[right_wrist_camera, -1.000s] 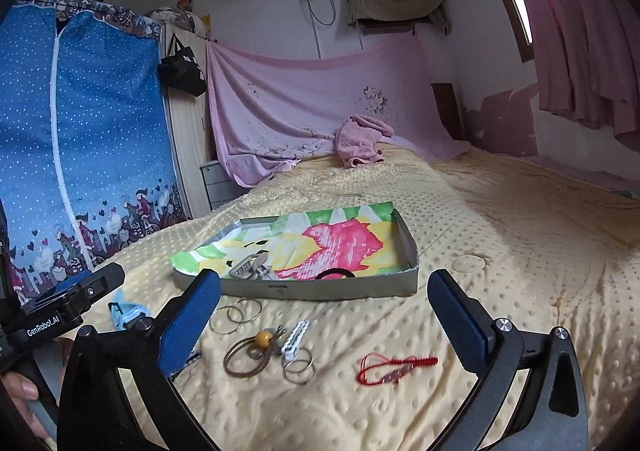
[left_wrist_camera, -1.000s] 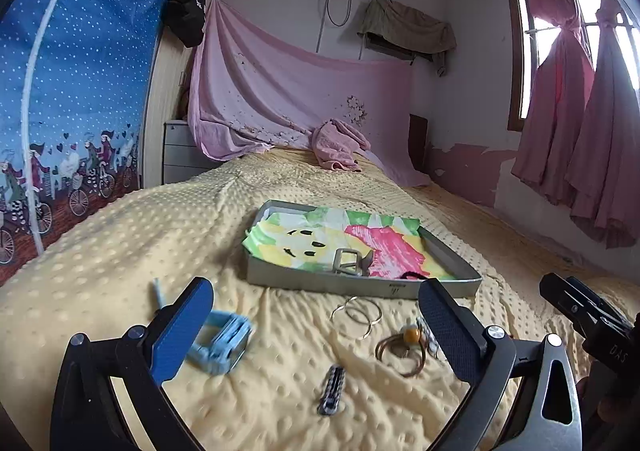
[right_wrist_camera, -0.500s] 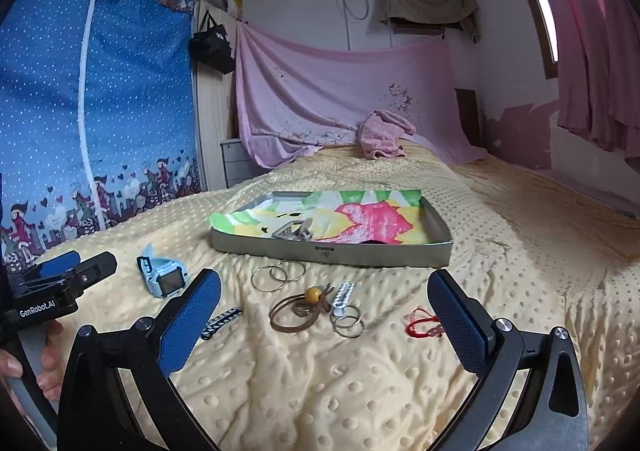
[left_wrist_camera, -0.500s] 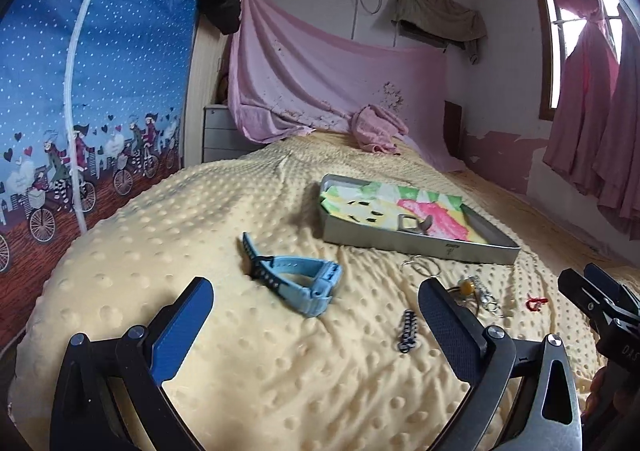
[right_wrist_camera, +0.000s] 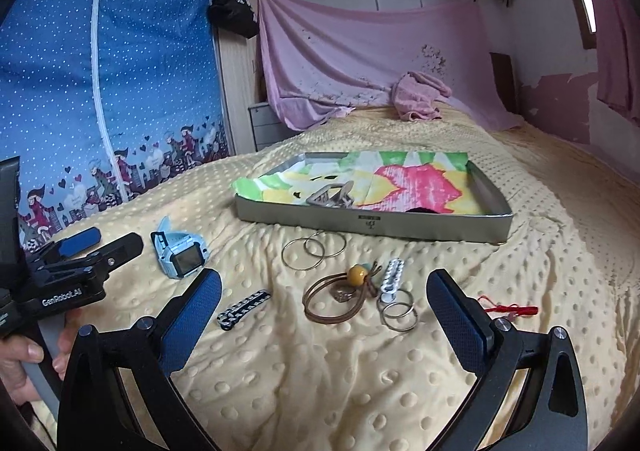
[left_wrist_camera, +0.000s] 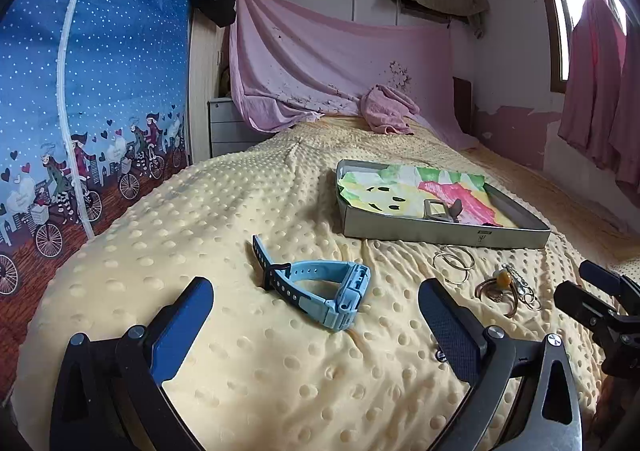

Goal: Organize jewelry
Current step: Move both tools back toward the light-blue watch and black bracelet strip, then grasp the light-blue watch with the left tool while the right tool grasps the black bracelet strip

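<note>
Both tools spread, holding nothing: left tool [left_wrist_camera: 316, 325]; right tool [right_wrist_camera: 324, 311], just narrowing slightly; tray [right_wrist_camera: 400, 225] holds one clip [right_wrist_camera: 332, 197]; watch [left_wrist_camera: 320, 289], rings [right_wrist_camera: 312, 249], bracelets wait on bed [right_wrist_camera: 360, 379].

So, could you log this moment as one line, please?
left gripper: open, over watch | right gripper: open, closing slightly, empty | tray: holds clip

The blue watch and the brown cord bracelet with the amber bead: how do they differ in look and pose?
The blue watch is chunky pale plastic with a square dark screen; the brown cord bracelet is thin looped cord carrying one amber bead. The watch stands propped on its strap; the bracelet lies flat. The watch lies apart; the bracelet lies among other small pieces. Both rest on the yellow blanket, outside the tray.
</note>
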A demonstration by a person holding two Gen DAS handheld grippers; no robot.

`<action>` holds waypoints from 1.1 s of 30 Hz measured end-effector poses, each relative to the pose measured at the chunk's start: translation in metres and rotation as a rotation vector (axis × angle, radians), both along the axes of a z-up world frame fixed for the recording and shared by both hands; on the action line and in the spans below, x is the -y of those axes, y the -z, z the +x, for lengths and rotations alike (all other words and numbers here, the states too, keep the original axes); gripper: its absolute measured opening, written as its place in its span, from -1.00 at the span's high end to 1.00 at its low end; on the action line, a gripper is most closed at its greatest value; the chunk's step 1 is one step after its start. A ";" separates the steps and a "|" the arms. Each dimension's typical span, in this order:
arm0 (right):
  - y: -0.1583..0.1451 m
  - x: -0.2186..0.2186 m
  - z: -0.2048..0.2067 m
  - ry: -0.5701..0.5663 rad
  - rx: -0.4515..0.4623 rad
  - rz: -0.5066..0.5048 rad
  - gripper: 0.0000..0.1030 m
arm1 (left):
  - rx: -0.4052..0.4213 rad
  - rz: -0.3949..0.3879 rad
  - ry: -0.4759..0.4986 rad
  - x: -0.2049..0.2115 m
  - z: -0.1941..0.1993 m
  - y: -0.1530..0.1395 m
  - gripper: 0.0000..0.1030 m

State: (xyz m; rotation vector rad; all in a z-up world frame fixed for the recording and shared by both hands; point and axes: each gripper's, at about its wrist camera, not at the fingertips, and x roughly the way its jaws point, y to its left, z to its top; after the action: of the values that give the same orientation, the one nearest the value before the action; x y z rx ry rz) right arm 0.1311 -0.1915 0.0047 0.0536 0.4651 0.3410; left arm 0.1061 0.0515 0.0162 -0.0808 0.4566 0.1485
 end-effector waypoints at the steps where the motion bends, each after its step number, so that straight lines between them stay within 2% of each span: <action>1: 0.002 -0.003 0.002 -0.012 -0.008 -0.003 -0.69 | -0.005 -0.001 0.002 -0.001 0.002 0.000 -1.00; 3: 0.005 -0.009 0.006 -0.038 -0.027 -0.017 -0.54 | -0.014 -0.005 0.006 -0.002 0.005 0.001 -0.96; 6: 0.014 -0.023 0.015 -0.087 -0.078 -0.053 -0.37 | -0.037 -0.014 0.017 -0.003 0.012 0.002 -0.76; 11: 0.028 -0.045 0.028 -0.178 -0.160 -0.093 -0.25 | -0.082 -0.029 0.049 -0.002 0.024 0.006 -0.60; 15: 0.037 -0.059 0.034 -0.238 -0.211 -0.082 -0.15 | -0.119 -0.061 0.064 -0.007 0.035 0.012 -0.42; 17: 0.043 -0.064 0.038 -0.255 -0.242 -0.073 -0.11 | -0.132 -0.080 0.066 -0.009 0.039 0.014 -0.40; 21: 0.054 -0.074 0.046 -0.257 -0.281 -0.073 -0.11 | -0.159 -0.096 0.078 -0.011 0.044 0.020 -0.40; 25: 0.060 -0.079 0.052 -0.228 -0.299 -0.091 0.02 | -0.186 -0.108 0.080 -0.012 0.050 0.026 -0.21; 33: 0.064 -0.081 0.068 -0.173 -0.304 -0.095 0.22 | -0.184 -0.130 0.096 -0.013 0.055 0.032 -0.03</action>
State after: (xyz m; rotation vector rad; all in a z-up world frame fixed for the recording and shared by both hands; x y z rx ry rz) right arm 0.1991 -0.1104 -0.0597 -0.0284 0.7897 0.4832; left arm 0.1607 0.0643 -0.0156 -0.1734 0.6527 0.0318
